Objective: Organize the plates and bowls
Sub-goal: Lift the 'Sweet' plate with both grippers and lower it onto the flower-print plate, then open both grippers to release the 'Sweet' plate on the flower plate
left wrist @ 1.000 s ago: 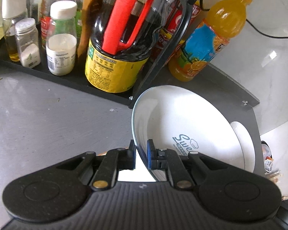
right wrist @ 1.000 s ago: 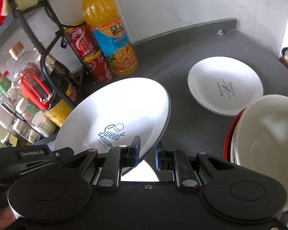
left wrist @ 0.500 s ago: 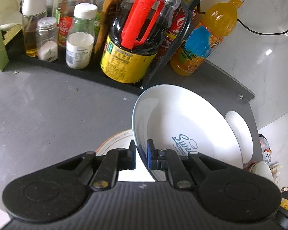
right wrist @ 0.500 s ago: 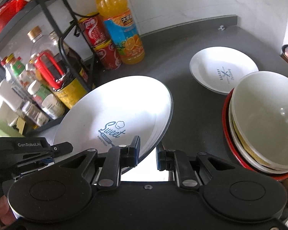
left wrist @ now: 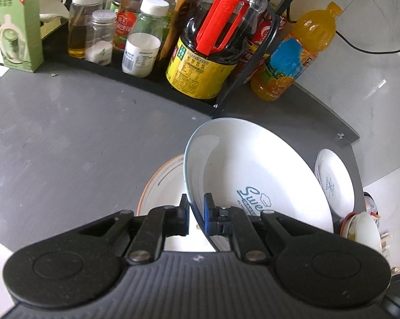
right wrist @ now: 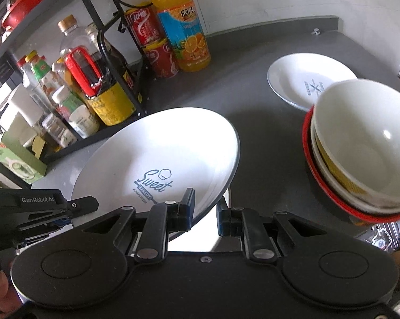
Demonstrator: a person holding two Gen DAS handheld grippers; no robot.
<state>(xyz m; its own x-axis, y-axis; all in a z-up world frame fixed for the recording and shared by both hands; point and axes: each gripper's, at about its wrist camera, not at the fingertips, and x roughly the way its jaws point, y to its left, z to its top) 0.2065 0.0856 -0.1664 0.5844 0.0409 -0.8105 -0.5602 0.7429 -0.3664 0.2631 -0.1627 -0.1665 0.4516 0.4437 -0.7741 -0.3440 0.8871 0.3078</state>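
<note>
Two grippers meet at one white plate [left wrist: 253,175] printed "Sweet Bakery": the left gripper [left wrist: 196,216] pinches its near rim between the blue pads, so the plate hangs tilted and clear of the counter [left wrist: 66,133]. The right gripper [right wrist: 203,212] sits at the opposite edge with its jaws spread; the rim runs between its fingers, but only the left finger looks to be against it, so I judge it steadies or waits rather than carries. Just below and ahead of the left gripper lies an orange-rimmed plate [left wrist: 160,183] flat on the counter, probably the base the held plate should be stacked on, which would explain the steep tilt. Ahead and to the right of the right gripper stands a stack of bowls [right wrist: 359,143] on a red one, with a second white plate [right wrist: 301,79] lying beyond it. Open grey counter stretches to the left of the left gripper. Straight ahead, the rack of bottles [left wrist: 200,53] and the orange juice bottle [right wrist: 181,26] close that side, so lowering the plate leaves little room forward.
</note>
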